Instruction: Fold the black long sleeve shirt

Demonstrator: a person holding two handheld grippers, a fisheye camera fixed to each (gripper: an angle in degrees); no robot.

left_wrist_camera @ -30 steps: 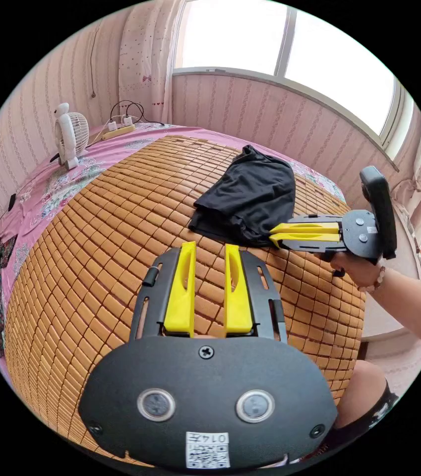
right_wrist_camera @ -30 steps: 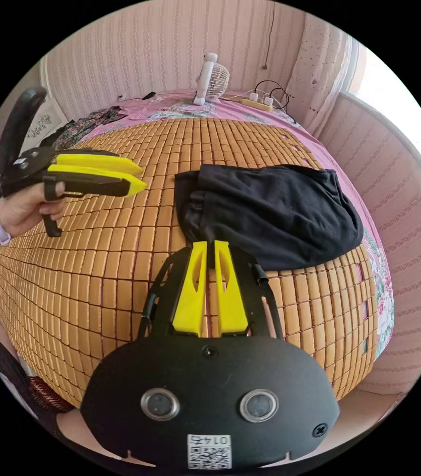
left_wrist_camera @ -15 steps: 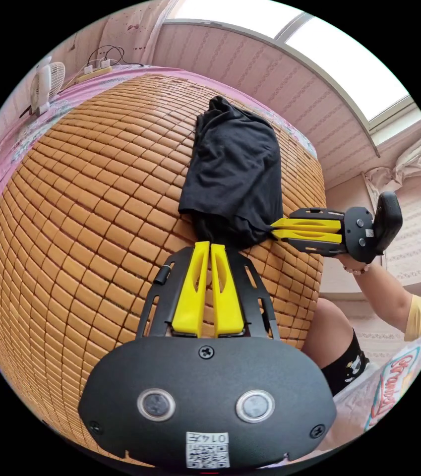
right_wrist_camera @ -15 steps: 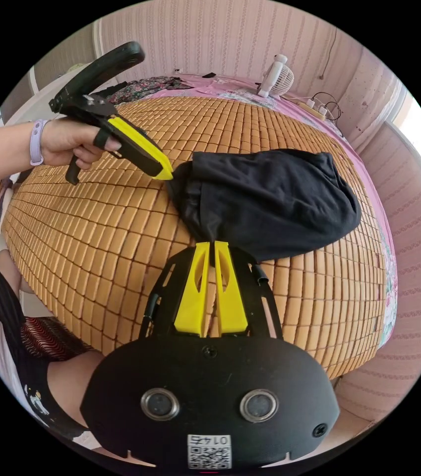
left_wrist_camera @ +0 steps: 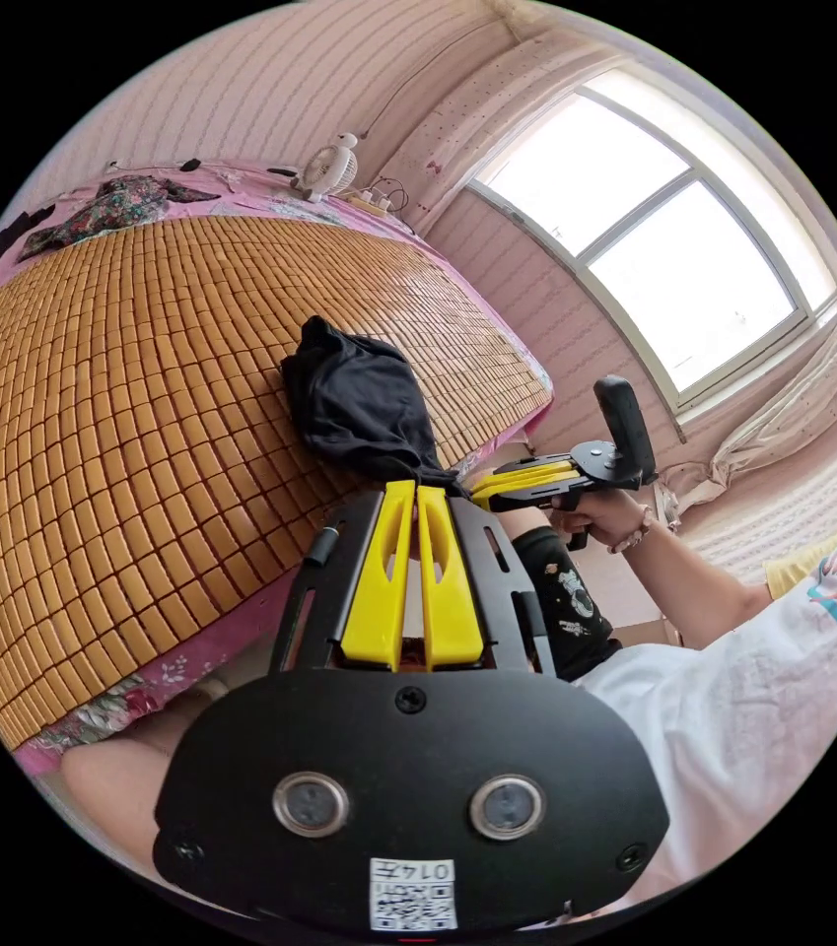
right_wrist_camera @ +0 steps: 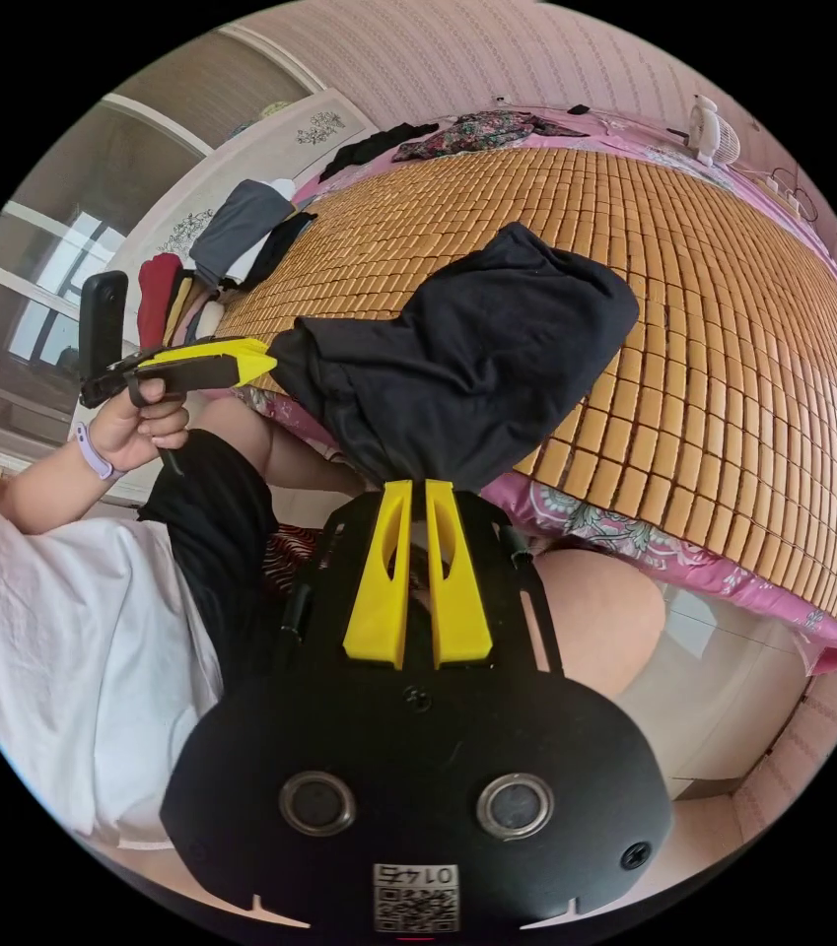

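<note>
1. Left gripper view: the left tool [left_wrist_camera: 416, 488] has its yellow jaws drawn together, clamped on a bunched corner of the black shirt [left_wrist_camera: 359, 404].
2. The shirt trails from that corner back onto the bamboo mat [left_wrist_camera: 142, 374] that covers the bed [left_wrist_camera: 93, 705], near the bed's edge.
3. The right tool [left_wrist_camera: 482, 483] shows just beside it, its jaws together at the same end of the shirt, held by a hand [left_wrist_camera: 600, 512].
4. A small white fan [left_wrist_camera: 327, 169] stands at the far end of the bed, below the window [left_wrist_camera: 655, 232].
5. Right gripper view: the right tool [right_wrist_camera: 417, 488] is closed on the shirt [right_wrist_camera: 467, 365], which hangs over the bed's edge.
6. The left tool [right_wrist_camera: 258, 363] meets the shirt's other corner, jaws together.
7. Folded clothes [right_wrist_camera: 231, 246] lie beyond it.
</note>
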